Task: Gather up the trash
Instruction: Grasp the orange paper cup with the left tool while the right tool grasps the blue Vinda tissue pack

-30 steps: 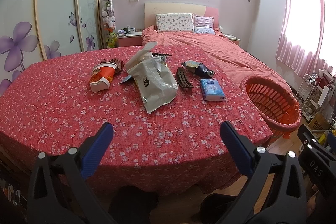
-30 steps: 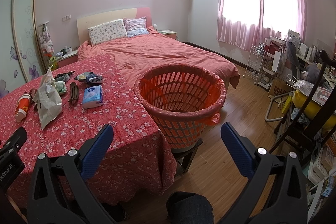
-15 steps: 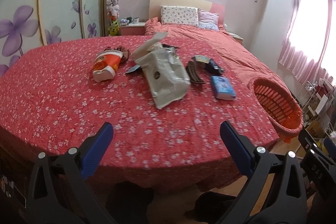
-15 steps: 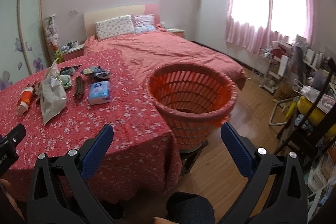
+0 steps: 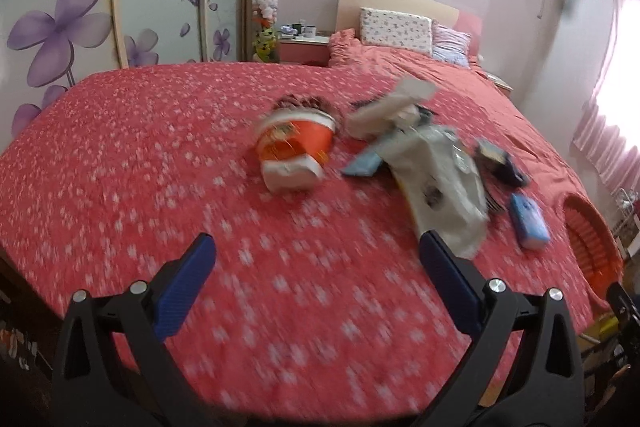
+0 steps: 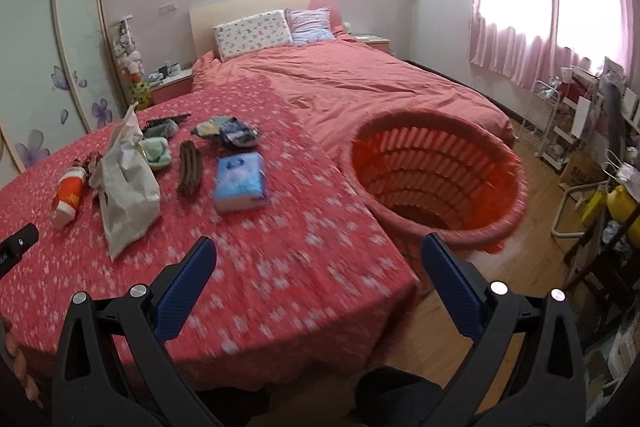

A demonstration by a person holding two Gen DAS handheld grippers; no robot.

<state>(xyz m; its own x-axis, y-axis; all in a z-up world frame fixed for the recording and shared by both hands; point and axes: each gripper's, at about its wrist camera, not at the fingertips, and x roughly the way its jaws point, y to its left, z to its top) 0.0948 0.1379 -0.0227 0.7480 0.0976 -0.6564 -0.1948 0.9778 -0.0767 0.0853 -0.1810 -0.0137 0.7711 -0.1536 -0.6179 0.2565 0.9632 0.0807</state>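
Left gripper (image 5: pixel 316 259): jaws spread wide, holding nothing, so you can straddle a piece.
Cup (image 5: pixel 294 151): at your 12 o'clock, tipped on its side on the tablecloth (image 5: pixel 160 155).
Paper bag (image 5: pixel 438 179): 1 o'clock, lying flat, just beside the cup.
Tissue pack (image 6: pixel 239 182): 11 o'clock from your right gripper (image 6: pixel 318 259), whose jaws are wide and hold nothing.
Basket (image 6: pixel 436 171): 1 o'clock, beside the table edge, open-topped, probably there to catch drops.

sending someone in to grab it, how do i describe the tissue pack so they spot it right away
Start at the round table with the red flowered cloth beside the orange basket. The tissue pack is the litter item nearest the basket, right of the brown strip. It is the only flat, light blue rectangular packet.
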